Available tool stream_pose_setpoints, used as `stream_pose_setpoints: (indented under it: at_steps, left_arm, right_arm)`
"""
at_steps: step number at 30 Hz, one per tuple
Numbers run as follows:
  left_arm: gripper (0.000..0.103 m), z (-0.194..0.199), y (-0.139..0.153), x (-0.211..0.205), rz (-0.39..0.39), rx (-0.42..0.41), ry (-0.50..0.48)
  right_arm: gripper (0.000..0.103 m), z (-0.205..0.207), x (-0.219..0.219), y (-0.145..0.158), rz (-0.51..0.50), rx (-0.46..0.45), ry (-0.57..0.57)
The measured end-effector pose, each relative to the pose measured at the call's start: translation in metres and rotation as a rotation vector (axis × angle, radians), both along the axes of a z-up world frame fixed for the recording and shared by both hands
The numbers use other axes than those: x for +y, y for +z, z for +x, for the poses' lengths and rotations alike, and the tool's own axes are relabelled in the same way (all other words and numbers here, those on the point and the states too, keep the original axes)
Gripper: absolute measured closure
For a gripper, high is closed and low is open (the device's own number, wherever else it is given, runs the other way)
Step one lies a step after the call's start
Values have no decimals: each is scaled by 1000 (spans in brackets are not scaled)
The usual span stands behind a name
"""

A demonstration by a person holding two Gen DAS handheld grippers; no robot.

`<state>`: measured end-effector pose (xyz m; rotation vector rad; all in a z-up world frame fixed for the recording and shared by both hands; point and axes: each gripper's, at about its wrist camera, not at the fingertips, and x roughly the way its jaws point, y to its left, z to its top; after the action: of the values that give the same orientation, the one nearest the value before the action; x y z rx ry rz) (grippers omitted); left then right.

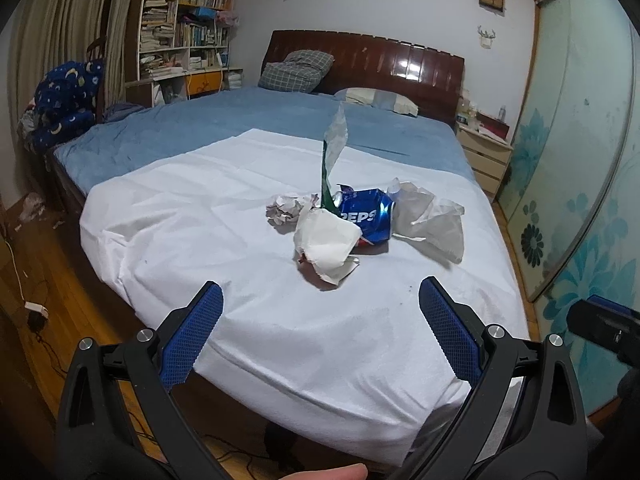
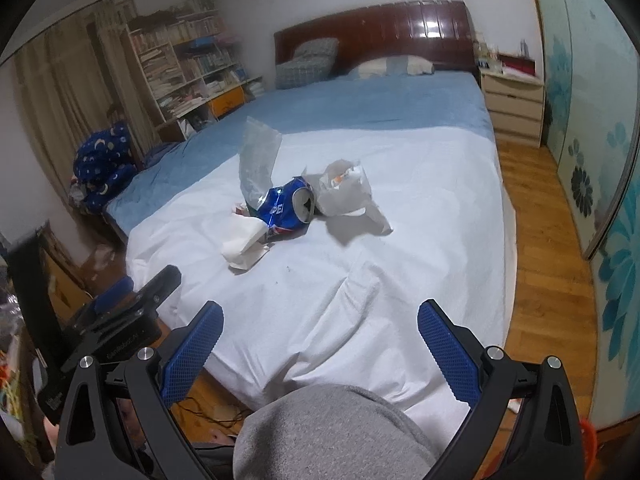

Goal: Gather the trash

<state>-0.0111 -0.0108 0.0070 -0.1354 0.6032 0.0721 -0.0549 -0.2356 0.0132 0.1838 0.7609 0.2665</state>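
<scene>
A pile of trash lies on the white sheet [image 1: 208, 240] in the middle of the bed. It holds a crushed blue Pepsi can [image 1: 366, 216] [image 2: 286, 210], a torn white paper cup [image 1: 328, 246] [image 2: 244, 246], a crumpled paper ball [image 1: 285, 209], a clear plastic bag [image 1: 434, 216] [image 2: 348, 196] and an upright silver-green wrapper [image 1: 334, 152] [image 2: 258, 160]. My left gripper [image 1: 320, 300] is open and empty, short of the pile near the bed's front edge. My right gripper [image 2: 320, 324] is open and empty, nearer the foot of the bed.
A blue blanket [image 1: 240, 120] covers the far half of the bed, with pillows [image 1: 296, 70] against a dark headboard. A bookshelf [image 1: 184, 28] stands at left, a nightstand [image 2: 512, 100] and sliding wardrobe doors [image 1: 580, 160] at right. Cables lie on the wooden floor [image 1: 24, 280].
</scene>
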Motion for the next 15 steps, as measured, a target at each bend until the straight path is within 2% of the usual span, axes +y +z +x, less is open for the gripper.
stream_pose_setpoints:
  at_steps: [3,6,8,13,15]
  left_arm:
    - [6,-2,1,5,-4,-2,11]
    - [6,-2,1,10,-11,-8,30]
    - [6,-1,1,10,-17,-7,33]
    - [6,5,-4,9,-38,24,27]
    - [6,7,-5,10,-60,26,19]
  right_arm:
    - [7,2,-2,-3,7,13,17]
    - [7,7,2,-5,-46,51,24]
    - [7,8,1,-5,-46,55,28]
    - [7,11,-4,4,-100,-7,35]
    - [11,16,-8,9,-127,-57,50]
